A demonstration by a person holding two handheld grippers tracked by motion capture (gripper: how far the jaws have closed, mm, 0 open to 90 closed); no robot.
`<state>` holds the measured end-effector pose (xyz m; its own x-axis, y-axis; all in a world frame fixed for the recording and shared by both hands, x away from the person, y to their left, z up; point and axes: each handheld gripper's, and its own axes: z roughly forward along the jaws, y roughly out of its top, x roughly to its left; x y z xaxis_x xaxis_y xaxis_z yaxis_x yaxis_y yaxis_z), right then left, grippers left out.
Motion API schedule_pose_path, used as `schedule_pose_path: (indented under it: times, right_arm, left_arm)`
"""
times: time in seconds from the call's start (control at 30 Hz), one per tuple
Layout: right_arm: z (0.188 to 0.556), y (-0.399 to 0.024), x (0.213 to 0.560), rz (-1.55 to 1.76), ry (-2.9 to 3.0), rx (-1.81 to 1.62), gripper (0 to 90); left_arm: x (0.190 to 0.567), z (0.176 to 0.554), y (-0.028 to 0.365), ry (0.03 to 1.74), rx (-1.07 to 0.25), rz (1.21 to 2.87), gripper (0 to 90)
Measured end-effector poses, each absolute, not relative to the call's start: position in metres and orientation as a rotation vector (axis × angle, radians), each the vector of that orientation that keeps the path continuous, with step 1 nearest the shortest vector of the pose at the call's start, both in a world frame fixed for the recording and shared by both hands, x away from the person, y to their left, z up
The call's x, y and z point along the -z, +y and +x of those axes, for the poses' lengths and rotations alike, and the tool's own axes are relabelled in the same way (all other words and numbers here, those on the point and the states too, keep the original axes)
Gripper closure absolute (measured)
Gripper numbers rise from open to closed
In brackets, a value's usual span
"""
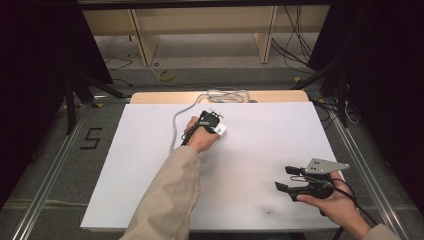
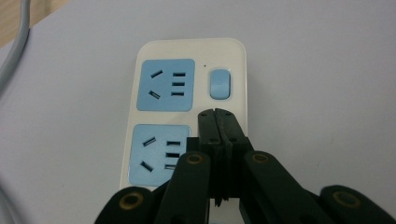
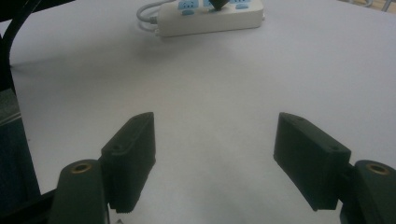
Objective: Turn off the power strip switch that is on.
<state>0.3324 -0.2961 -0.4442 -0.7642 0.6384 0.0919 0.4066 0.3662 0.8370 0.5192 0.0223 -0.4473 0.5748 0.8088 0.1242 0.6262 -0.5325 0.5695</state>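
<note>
Two blue sockets (image 2: 163, 85), switch (image 2: 220, 84) (left gripper (image 2: 218, 114) view), hand-covered overhead

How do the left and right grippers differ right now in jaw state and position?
The left gripper has its jaws shut together with nothing between them, while the right gripper has its jaws wide apart and empty. The left gripper's tips sit over the power strip, just below its blue switch; the right gripper is apart from the strip, over bare white table. Both have black jaws.
</note>
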Motion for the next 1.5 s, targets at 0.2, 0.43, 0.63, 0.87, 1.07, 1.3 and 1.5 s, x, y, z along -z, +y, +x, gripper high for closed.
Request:
schedule_pose_path:
  times: [0.2,0.43,0.63,0.87,1.07,1.3,1.5]
  right_arm:
    - [0.332,-0.296,0.444,0.932,2.379,-1.35,29.9]
    - [0.332,-0.296,0.444,0.933,2.379,-1.349,29.9]
    - [0.333,-0.296,0.444,0.936,2.377,-1.35,29.9]
    - [0.332,-0.296,0.444,0.936,2.377,-1.351,29.9]
    - [0.332,-0.295,0.444,0.936,2.38,-1.348,29.9]
    - [0.333,-0.295,0.444,0.937,2.379,-1.347,29.9]
    - [0.332,-0.295,0.444,0.941,2.378,-1.348,29.7]
  left_arm:
    - [0.445,0.519,0.023,1.144,-0.518,2.326,90.0]
    - [0.444,0.518,0.025,1.145,-0.517,2.327,90.0]
    - [0.443,0.517,0.029,1.147,-0.516,2.309,89.9]
    - [0.438,0.515,0.031,1.151,-0.516,2.277,82.6]
    - [0.431,0.511,0.035,1.158,-0.521,2.244,77.9]
    - [0.423,0.508,0.042,1.179,-0.591,2.178,59.8]
    - [0.422,0.506,0.05,1.203,-0.638,2.171,43.9]
